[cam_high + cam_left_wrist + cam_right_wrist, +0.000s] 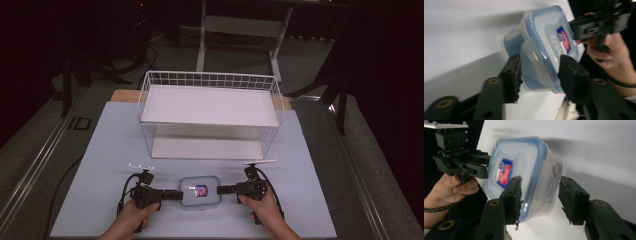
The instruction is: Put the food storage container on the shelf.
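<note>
While the container (201, 192) is lying flat on the surface (100, 160) near its front edge: 2 tools are bracketing its short ends, so both hands are needing to work as 1.
Left tool (177, 195): jaws are standing narrow around the left end, pads right at the walls; whether they are pressing I cannot tell. It is worth seating them below the lid rim, not on the clear latch flap.
Container lid: blue seal and label are facing up; keeping it level is the aim.
Right tool (222, 189): jaws are straddling the right end, 1 pad touching the lid edge, the other standing off. Centring is coming first, then an even squeeze.
Lift: both ends should be rising together, slowly.
</note>
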Demonstrator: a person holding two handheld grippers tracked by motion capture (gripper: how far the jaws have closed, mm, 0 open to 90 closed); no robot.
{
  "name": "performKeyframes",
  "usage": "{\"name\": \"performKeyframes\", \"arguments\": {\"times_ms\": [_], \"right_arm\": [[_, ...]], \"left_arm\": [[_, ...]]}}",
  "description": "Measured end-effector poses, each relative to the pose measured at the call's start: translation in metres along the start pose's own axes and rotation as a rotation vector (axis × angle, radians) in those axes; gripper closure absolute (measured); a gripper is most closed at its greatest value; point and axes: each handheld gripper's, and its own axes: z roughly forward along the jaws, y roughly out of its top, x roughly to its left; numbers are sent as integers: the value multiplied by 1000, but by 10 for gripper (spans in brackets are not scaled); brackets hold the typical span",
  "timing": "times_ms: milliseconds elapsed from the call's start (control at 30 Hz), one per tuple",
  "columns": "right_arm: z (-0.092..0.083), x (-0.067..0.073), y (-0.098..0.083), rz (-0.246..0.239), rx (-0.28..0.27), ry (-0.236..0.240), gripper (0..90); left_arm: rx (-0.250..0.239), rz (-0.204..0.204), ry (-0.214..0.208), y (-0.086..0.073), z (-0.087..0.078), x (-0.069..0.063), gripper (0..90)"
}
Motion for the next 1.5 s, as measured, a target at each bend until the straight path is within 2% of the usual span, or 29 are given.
{"name": "performKeyframes", "arguments": {"times_ms": [100, 167, 233, 367, 433, 533, 667, 833, 933, 1133, 1267, 1500], "right_arm": [[1, -2, 0, 23, 10, 27, 564], [2, -1, -1, 29, 24, 41, 590], [2, 1, -1, 23, 27, 35, 590], [-2, 2, -3, 45, 18, 35, 638], [-4, 6, -4, 31, 12, 20, 670], [-10, 10, -6, 11, 3, 4, 718], [-13, 17, -8, -19, -3, -24, 731], [-16, 23, -9, -61, -16, -54, 745], [-17, 24, -8, -70, -19, -67, 747], [-18, 28, -7, -107, -23, -89, 750], [-18, 31, -5, -150, -54, -122, 750], [-25, 39, 2, -206, -99, -149, 750]], "left_arm": [[-2, 6, -4, 0, -2, 0, 585], [13, 1, -1, 1, -2, -1, 616], [21, -2, 11, 2, -2, -4, 626], [25, -5, 17, 0, -3, -7, 645], [39, -12, 23, 0, -3, -10, 657], [50, 1, 35, -1, -3, -15, 677], [50, -4, 53, 0, -4, -18, 702], [46, 13, 66, 2, -6, -21, 729], [47, 21, 75, 3, -5, -22, 729], [40, 71, 111, 6, -5, -27, 735], [35, 82, 119, 9, -4, -27, 739], [-25, 152, 127, 17, -6, -31, 742]]}}
